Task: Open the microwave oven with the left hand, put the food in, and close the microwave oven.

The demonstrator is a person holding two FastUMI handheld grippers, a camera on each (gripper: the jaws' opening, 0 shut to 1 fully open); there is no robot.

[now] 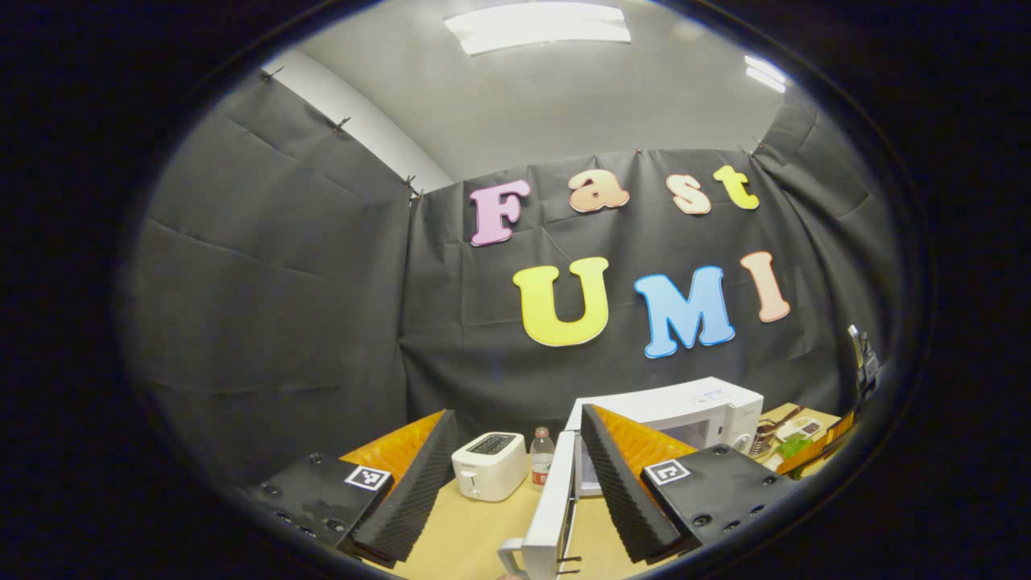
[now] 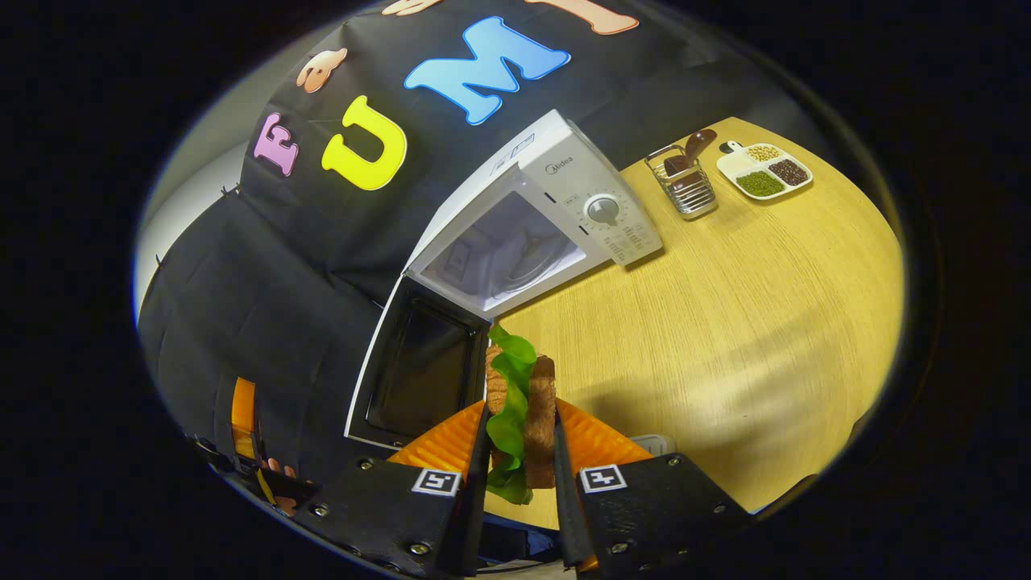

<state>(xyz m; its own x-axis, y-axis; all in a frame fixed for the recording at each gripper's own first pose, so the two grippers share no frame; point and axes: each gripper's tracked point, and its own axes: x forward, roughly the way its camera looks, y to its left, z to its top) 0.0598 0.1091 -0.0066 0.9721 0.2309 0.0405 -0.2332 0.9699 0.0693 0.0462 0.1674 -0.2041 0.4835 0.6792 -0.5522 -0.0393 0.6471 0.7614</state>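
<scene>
Microwave oven (image 2: 556, 217) stands on the wooden worktop (image 2: 725, 322) against the black cloth wall, with its door (image 2: 419, 362) swung fully open to the side. In the right gripper view the cavity faces the camera and a glass turntable shows inside it. The right gripper (image 2: 519, 491) is clenched on the food, a sandwich (image 2: 523, 403) of two bread slices with green lettuce between them; both fingers press on the bread from either side. The sandwich is held above the worktop in front of the oven opening, near it and outside the cavity. Beyond the oven stand a wire basket (image 2: 685, 181) holding dark utensils and, just beside it, a divided tray (image 2: 765, 171) with beans and grains.

In the left gripper view the left gripper (image 1: 515, 491) is released, its fingers spread wide and grasping nothing. The open door's edge (image 1: 552, 515) stands between the fingers, nearer to one of them. A white toaster (image 1: 489, 465) and a small bottle (image 1: 542, 457) stand on the worktop beside the oven.
</scene>
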